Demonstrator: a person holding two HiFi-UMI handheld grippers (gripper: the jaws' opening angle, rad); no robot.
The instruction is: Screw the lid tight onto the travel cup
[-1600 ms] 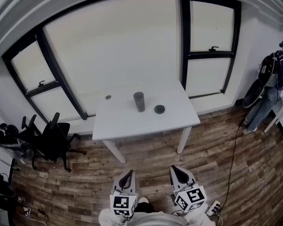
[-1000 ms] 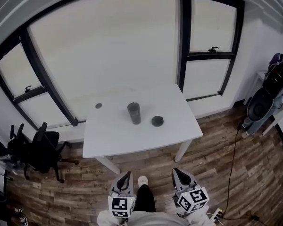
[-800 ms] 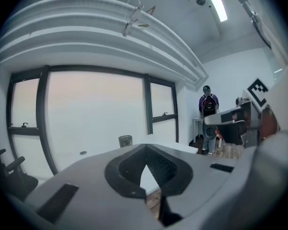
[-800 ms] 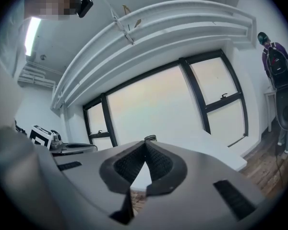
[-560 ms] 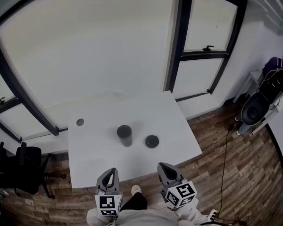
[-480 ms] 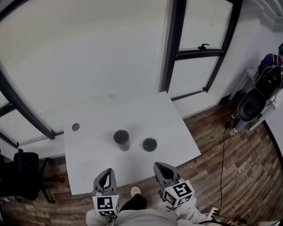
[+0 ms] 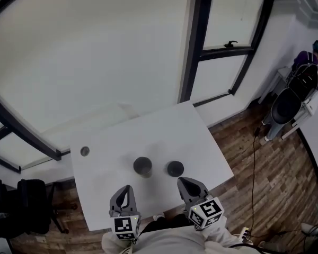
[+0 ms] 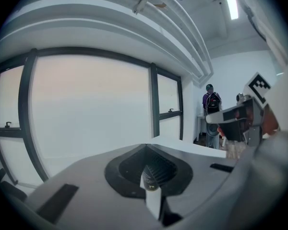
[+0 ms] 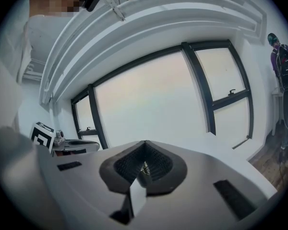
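In the head view a dark travel cup (image 7: pixel 142 166) stands upright on the white table (image 7: pixel 196 136), near its front. A dark round lid (image 7: pixel 175 168) lies flat just right of the cup. My left gripper (image 7: pixel 122 190) is shut and empty at the table's front edge, below and left of the cup. My right gripper (image 7: pixel 184 183) is shut and empty too, just in front of the lid. In the left gripper view the left gripper (image 8: pixel 145 147) has its jaws closed together; the right gripper view shows the right gripper (image 9: pixel 144 144) closed likewise. Neither gripper view shows the cup or lid.
A small dark disc (image 7: pixel 85 151) lies at the table's far left. Large windows (image 7: pixel 95 52) stand behind the table. A black chair (image 7: pixel 26 208) is on the floor at left. A person with a backpack (image 7: pixel 305 75) stands far right. A cable (image 7: pixel 253 163) runs over the wooden floor.
The table, cup and lid have come much closer and lower in the head view as I walked up. Both grippers have reached the table's front edge and stayed shut.
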